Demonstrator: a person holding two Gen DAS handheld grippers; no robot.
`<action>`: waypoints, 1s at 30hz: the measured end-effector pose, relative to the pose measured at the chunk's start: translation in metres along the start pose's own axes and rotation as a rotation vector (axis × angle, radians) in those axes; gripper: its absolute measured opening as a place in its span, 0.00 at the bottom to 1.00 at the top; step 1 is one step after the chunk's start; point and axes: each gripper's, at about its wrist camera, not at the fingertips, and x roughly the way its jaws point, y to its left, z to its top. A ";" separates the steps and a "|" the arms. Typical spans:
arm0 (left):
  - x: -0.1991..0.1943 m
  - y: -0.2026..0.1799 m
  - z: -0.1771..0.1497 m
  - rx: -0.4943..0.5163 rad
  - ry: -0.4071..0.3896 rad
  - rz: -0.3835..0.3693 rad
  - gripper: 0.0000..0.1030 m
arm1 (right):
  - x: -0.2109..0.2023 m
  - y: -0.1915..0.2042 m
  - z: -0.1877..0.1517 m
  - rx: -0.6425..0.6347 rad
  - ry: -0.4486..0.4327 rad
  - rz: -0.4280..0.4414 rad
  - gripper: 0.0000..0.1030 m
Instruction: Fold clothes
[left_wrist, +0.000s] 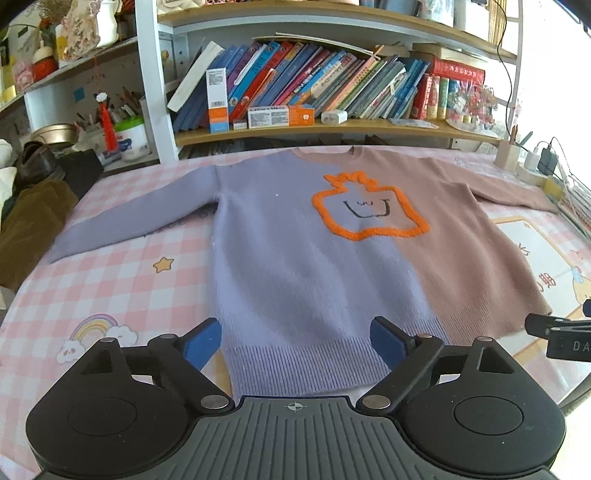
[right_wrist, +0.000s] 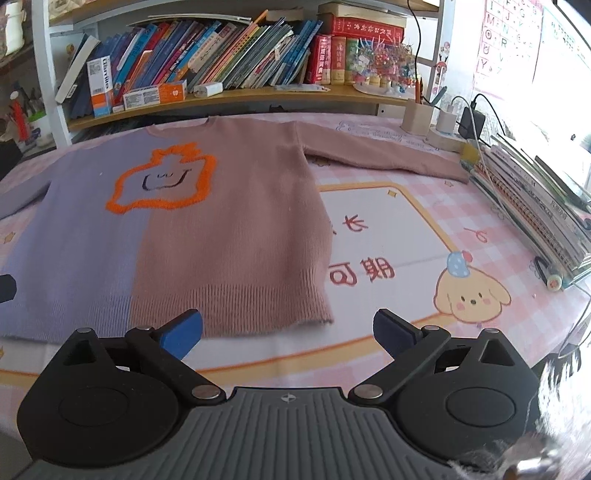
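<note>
A knitted sweater (left_wrist: 295, 258) lies flat and face up on the pink checked tablecloth (left_wrist: 122, 280), lilac on one half and dusty pink on the other, with an orange outlined face (left_wrist: 369, 210) on the chest. Both sleeves are spread sideways. My left gripper (left_wrist: 295, 332) hovers open over the lilac ribbed hem, nothing between its blue pads. My right gripper (right_wrist: 288, 325) stands open just before the pink hem's right corner (right_wrist: 321, 314), also with nothing in it. The sweater (right_wrist: 221, 221) fills the left and middle of the right wrist view. A part of the right gripper (left_wrist: 554, 328) shows at the edge of the left wrist view.
A shelf of leaning books (left_wrist: 314, 85) runs behind the table. Stacked spiral notebooks (right_wrist: 535, 206), a wooden pen holder (right_wrist: 417, 114) and plugged chargers (right_wrist: 469, 122) crowd the right side. Brown fabric (left_wrist: 29, 229) and a shoe (left_wrist: 37, 162) sit at the left edge.
</note>
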 end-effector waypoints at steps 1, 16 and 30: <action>0.000 0.000 0.000 0.002 0.001 0.003 0.88 | -0.001 0.000 -0.001 -0.001 0.000 0.002 0.97; 0.009 0.036 0.011 -0.014 -0.018 0.020 0.93 | 0.002 0.022 0.009 0.028 -0.007 -0.033 0.98; 0.046 0.135 0.031 -0.115 -0.014 0.040 0.93 | 0.006 0.088 0.026 0.031 -0.014 -0.097 0.99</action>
